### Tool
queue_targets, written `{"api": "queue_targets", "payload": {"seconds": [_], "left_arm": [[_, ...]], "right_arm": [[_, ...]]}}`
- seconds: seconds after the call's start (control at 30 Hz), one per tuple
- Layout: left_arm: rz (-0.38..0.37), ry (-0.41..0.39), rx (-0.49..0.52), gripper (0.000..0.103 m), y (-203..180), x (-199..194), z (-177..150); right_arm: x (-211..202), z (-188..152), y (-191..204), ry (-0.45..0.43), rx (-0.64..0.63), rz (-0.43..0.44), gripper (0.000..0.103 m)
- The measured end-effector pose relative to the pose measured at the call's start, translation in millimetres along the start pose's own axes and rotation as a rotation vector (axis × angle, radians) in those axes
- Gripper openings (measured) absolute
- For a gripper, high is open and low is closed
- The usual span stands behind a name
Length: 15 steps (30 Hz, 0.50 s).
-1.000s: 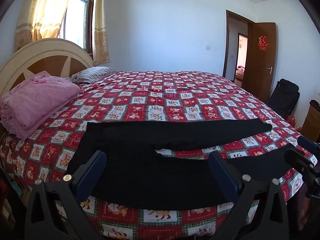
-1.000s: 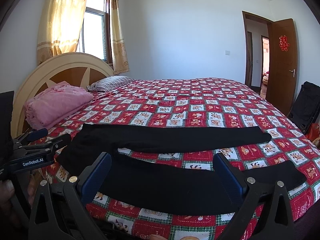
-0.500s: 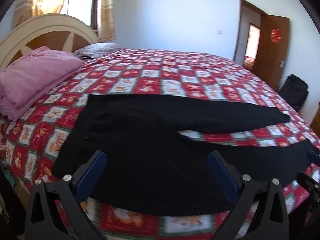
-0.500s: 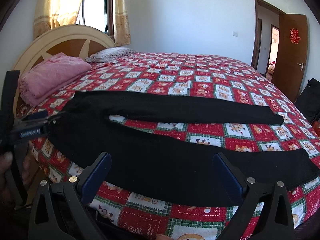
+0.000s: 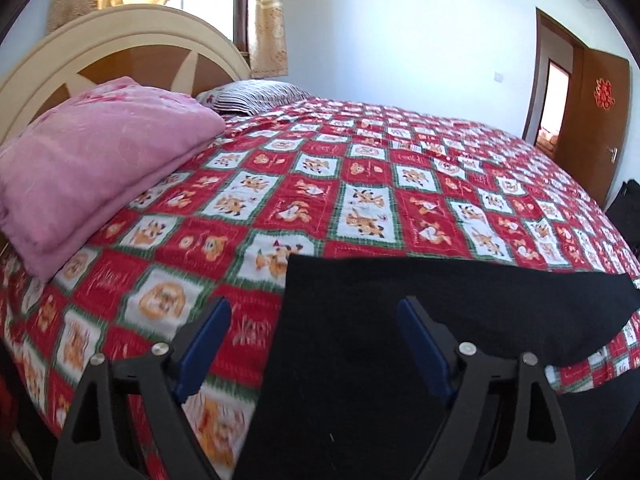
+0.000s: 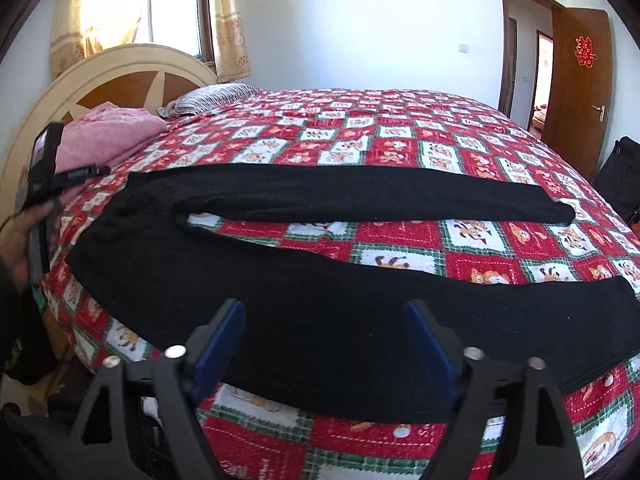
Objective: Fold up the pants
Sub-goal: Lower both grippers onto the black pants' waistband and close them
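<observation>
The black pants [image 6: 320, 312] lay flat on the red patchwork bedspread [image 6: 400, 128], legs spread apart, along the near edge of the bed. Our left gripper [image 5: 316, 340] hovered over the waistband corner, our right gripper [image 6: 324, 340] over the nearer leg; both sets of jaws had just been closing yet stood apart, pressing on nothing. A folded pink blanket [image 5: 92, 160] rested beside the striped pillow [image 5: 252, 96], against the headboard [image 5: 120, 44].
</observation>
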State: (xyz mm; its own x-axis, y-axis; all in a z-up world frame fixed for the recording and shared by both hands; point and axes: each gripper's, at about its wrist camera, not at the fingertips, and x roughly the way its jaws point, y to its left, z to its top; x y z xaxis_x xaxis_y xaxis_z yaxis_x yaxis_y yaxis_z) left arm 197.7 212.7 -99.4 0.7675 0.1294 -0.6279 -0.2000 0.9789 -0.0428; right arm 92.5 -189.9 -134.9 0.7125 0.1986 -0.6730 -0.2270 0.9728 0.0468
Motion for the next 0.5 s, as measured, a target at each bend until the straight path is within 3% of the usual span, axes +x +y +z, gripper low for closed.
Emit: {"api": "queue_targets", "payload": {"seconds": [0.1, 0.23, 0.33, 0.5], "left_arm": [[-0.023, 0.049, 0.006, 0.076, 6.0, 25.5, 9.2], [-0.069, 0.142, 0.015, 0.051, 11.7, 60.9, 11.4], [-0.108, 0.175, 0.004, 0.041, 17.2, 76.6, 10.4], [-0.13, 0.216, 0.022, 0.039, 17.5, 96.3, 13.2]], "right_arm": [[4.8, 0.8, -9.9, 0.01, -0.001, -0.028, 0.08], [11.8, 5.7, -32.2, 0.021, 0.018, -0.083, 0.08], [17.4, 10.6, -48.5, 0.028, 0.032, -0.116, 0.08], [29.8, 22.6, -74.2, 0.052, 0.06, -0.131, 0.08]]}}
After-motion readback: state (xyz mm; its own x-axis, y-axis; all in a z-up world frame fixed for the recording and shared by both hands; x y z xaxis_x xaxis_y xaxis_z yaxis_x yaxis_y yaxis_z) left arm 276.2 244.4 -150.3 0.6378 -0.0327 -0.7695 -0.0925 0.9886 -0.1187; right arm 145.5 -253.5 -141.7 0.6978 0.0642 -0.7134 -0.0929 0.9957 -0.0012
